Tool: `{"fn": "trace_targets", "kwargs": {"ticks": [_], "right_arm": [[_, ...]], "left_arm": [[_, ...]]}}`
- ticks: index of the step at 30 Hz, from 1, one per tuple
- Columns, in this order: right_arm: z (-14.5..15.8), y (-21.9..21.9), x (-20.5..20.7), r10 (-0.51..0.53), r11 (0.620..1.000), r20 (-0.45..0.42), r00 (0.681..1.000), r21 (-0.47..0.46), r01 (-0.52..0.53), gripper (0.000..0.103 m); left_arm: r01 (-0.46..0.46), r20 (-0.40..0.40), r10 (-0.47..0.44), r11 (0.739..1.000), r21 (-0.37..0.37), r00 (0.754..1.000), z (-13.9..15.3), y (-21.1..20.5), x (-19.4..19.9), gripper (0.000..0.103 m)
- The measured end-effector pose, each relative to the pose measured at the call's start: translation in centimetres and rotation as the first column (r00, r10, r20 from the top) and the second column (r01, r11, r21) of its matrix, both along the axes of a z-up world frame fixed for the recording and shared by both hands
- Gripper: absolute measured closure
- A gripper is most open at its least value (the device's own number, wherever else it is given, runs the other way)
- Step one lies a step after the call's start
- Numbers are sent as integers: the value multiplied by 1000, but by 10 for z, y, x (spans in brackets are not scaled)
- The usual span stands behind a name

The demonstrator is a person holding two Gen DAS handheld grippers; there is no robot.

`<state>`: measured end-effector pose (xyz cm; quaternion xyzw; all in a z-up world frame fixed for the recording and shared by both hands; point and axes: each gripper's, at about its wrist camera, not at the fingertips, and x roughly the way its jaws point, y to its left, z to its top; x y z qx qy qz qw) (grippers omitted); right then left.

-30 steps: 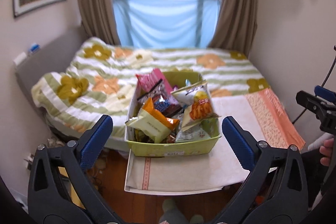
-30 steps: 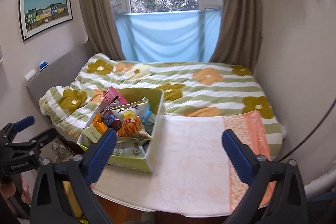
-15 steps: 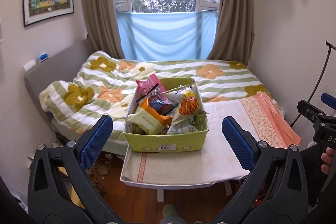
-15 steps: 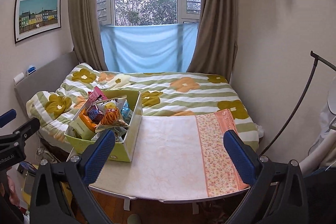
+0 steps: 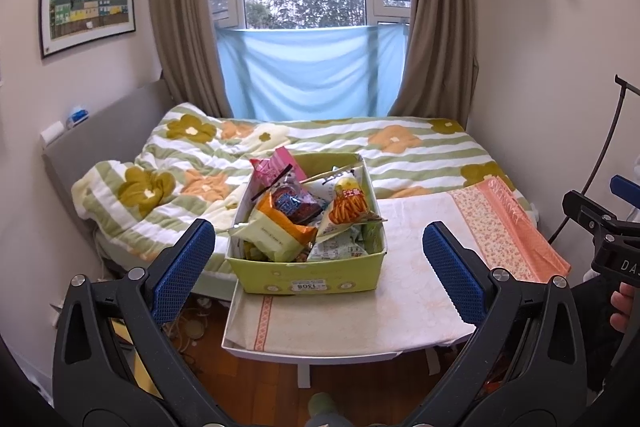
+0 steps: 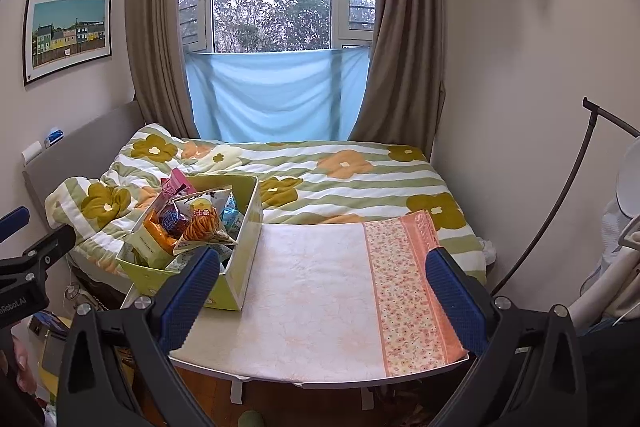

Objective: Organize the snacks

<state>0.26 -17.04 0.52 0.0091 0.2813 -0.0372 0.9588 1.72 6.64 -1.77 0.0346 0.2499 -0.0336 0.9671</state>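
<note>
A yellow-green box (image 5: 312,277) (image 6: 250,227) full of snack bags stands at the left end of a small table (image 5: 408,315) (image 6: 320,291) with a pale cloth. On top lie an orange-and-cream bag (image 5: 276,231), a bag of orange sticks (image 5: 348,207) (image 6: 200,223), a dark red-blue bag (image 5: 294,203) and a pink bag (image 5: 272,165). My left gripper (image 5: 318,263) is open and empty, held back from the box. My right gripper (image 6: 320,287) is open and empty, above the table's near edge.
A bed with a green-striped flower quilt (image 6: 340,179) lies right behind the table. A pink flowered strip (image 6: 404,275) covers the table's right end. Walls close in on both sides. A dark curved stand (image 6: 568,187) rises at the right. Wooden floor and clutter lie below left.
Both grippers have pulled back and risen, so the box and table look smaller and farther. Both stay open and empty. The box has not moved.
</note>
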Motion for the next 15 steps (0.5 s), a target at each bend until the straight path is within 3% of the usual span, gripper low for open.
{"fn": "trace_targets", "kwargs": {"ticks": [15], "right_arm": [[-1,-3,0,-7,1000,3,1000,0,7,1]], "left_arm": [[10,2,-10,1000,9,1000,0,-10,2,0]]}}
